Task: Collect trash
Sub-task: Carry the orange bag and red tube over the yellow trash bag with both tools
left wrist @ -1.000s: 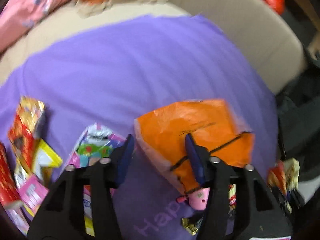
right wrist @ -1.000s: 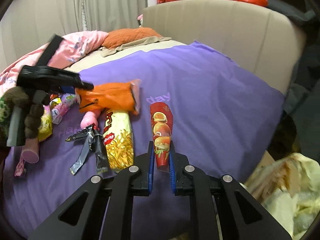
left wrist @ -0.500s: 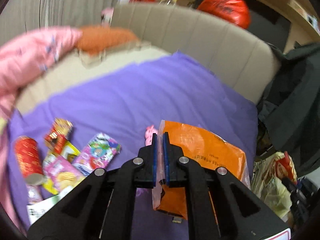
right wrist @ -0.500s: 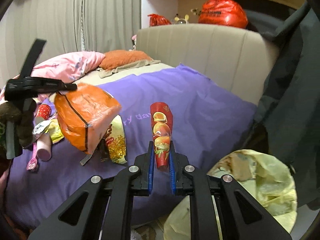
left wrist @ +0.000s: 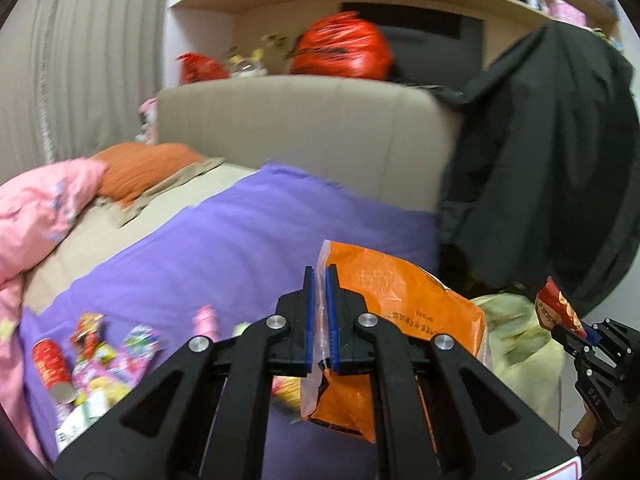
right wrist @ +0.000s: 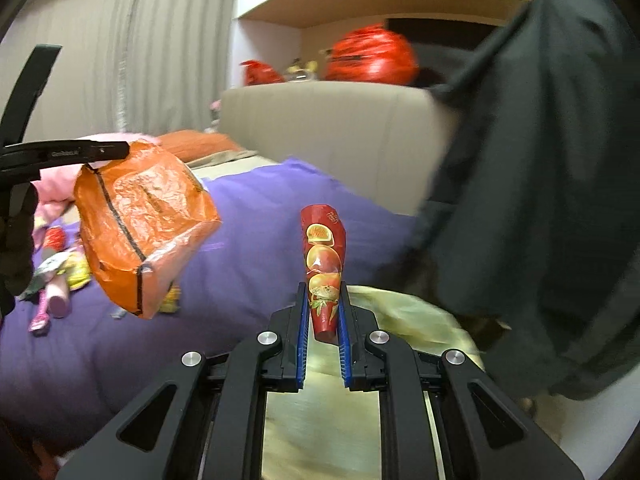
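Clutter lay on the purple bedspread (left wrist: 248, 248) at the left — a red can (left wrist: 51, 364), bright snack packets (left wrist: 120, 356) and a pink tube (right wrist: 58, 300) among them. Beyond the bedspread rose a beige padded headboard (left wrist: 312, 136), with an orange pillow (left wrist: 140, 168) and a pink quilt (left wrist: 36, 208) to its left and red plastic bags (left wrist: 340, 46) on the ledge behind it. A dark garment (left wrist: 540, 168) hung at the right, close over a pale yellow-green bag (right wrist: 408, 316) beside the bed.

The left gripper (left wrist: 320, 320) had its jaws pressed nearly together on the thin top edge of an orange plastic bag (left wrist: 400, 312), which hung clear of the bedspread and blocked the view of the bed's near right corner. The right gripper (right wrist: 323, 328) clamped the narrow end of a red cone-shaped snack wrapper (right wrist: 324, 252) — its jaws only as far apart as the wrapper's width — and held it tilted upward above the pale yellow-green bag.
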Tool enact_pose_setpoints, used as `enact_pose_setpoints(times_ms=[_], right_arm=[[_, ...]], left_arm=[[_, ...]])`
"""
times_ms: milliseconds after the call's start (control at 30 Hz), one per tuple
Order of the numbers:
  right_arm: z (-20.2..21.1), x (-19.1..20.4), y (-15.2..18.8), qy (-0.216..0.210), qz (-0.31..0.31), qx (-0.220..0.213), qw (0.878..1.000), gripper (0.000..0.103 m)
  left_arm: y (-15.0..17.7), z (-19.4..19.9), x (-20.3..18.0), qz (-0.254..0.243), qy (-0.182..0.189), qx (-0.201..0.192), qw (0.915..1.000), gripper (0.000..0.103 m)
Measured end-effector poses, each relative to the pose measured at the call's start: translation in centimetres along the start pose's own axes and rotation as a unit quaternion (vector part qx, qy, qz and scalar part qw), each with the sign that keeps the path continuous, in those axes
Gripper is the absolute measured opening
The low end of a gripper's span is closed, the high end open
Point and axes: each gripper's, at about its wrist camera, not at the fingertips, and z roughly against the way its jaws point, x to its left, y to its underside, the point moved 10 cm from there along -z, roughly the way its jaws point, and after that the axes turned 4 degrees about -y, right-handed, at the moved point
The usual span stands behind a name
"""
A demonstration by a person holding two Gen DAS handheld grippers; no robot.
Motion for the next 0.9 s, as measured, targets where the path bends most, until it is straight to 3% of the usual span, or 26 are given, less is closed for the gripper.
enact_pose_setpoints(times_ms=[233, 333, 400, 467, 567, 633, 733, 833, 900], right_arm=[[3.5, -10.4, 1.9, 0.097, -0.035, -0.002, 0.995, 0.014], [4.5, -13.6, 2.7, 0.123, -0.047, -0.002, 0.991, 0.014], [4.6, -15.0, 3.3, 0.13, -0.056, 0.001, 0.99, 0.014], [4.3, -15.7, 4.2, 0.125, -0.064, 0.008, 0.99, 0.014], [3.1, -15.8, 4.9, 0.101, -0.071, 0.015, 0.992, 0.014], [1.9, -15.2, 5.4, 0.075, -0.077, 0.02, 0.994, 0.014], [-1.0, -12.9, 5.3, 0.025, -0.082, 0.034, 0.996, 0.014], [-3.9, -9.5, 5.9, -0.034, -0.082, 0.058, 0.994, 0.014], [-5.6, -7.2, 6.6, -0.05, -0.062, 0.078, 0.994, 0.014]], left_arm=[[-3.7, -1.3, -13.6, -0.052, 0.065, -0.088, 0.9927, 0.005], [-2.6, -3.3, -19.5, -0.104, 0.07, -0.108, 0.9863, 0.006], [-0.4, -5.5, -22.5, -0.144, 0.083, -0.081, 0.9828, 0.006], [3.2, -8.0, -24.1, -0.17, 0.098, -0.023, 0.9802, 0.006], [7.5, -10.5, -23.3, -0.16, 0.124, 0.076, 0.9764, 0.006], [9.4, -10.7, -22.5, -0.154, 0.141, 0.119, 0.9707, 0.005], [11.1, -9.8, -20.8, -0.163, 0.151, 0.151, 0.9632, 0.005], [11.6, -9.0, -19.4, -0.159, 0.151, 0.161, 0.9622, 0.005], [11.6, -8.6, -18.6, -0.143, 0.157, 0.167, 0.9629, 0.005]])
